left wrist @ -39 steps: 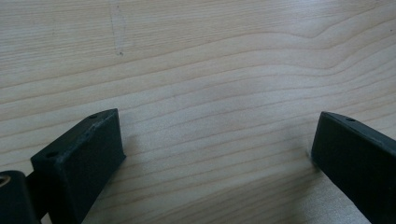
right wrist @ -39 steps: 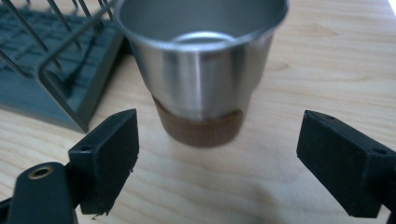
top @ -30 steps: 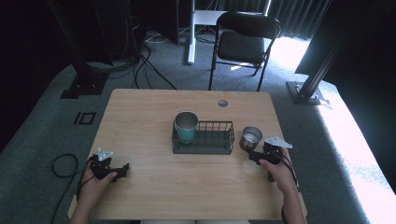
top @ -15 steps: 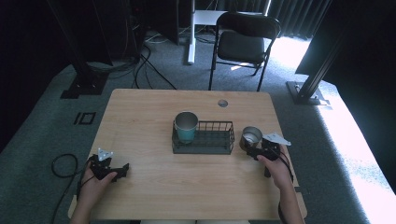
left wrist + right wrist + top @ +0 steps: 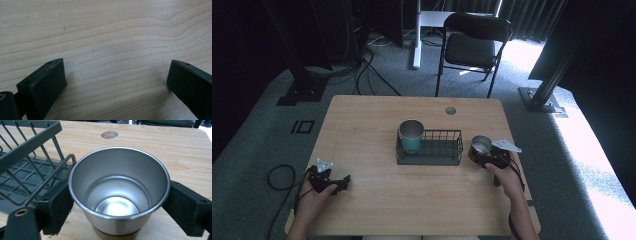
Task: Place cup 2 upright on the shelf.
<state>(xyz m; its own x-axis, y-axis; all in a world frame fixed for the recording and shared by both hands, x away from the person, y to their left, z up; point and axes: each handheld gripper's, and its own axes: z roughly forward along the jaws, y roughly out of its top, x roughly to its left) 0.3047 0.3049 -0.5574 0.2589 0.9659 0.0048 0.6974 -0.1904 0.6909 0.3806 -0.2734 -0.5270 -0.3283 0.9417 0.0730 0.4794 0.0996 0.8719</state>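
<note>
A steel cup [image 5: 117, 192] stands upright on the wooden table [image 5: 377, 125], just right of a black wire rack [image 5: 439, 154]. My right gripper [image 5: 120, 207] has a jaw pressed against each side of the cup's wall, shut on it; in the high view the right gripper [image 5: 480, 153] sits at the cup [image 5: 481, 144]. A teal cup with a steel rim [image 5: 411, 135] stands in the rack's left end. Near the table's front left corner my left gripper [image 5: 343, 181] rests low over bare wood, and the left gripper [image 5: 115, 82] is open with nothing between its jaws.
The rack's wire wall [image 5: 30, 170] is close on the left of the held cup. A round cable hole [image 5: 450, 110] lies behind the rack. A black folding chair [image 5: 472, 45] stands beyond the table's far edge. A cable [image 5: 277, 175] loops on the floor at left.
My right gripper has moved left and forward to the steel cup and its jaws now stand around it. The left gripper has stayed put.
</note>
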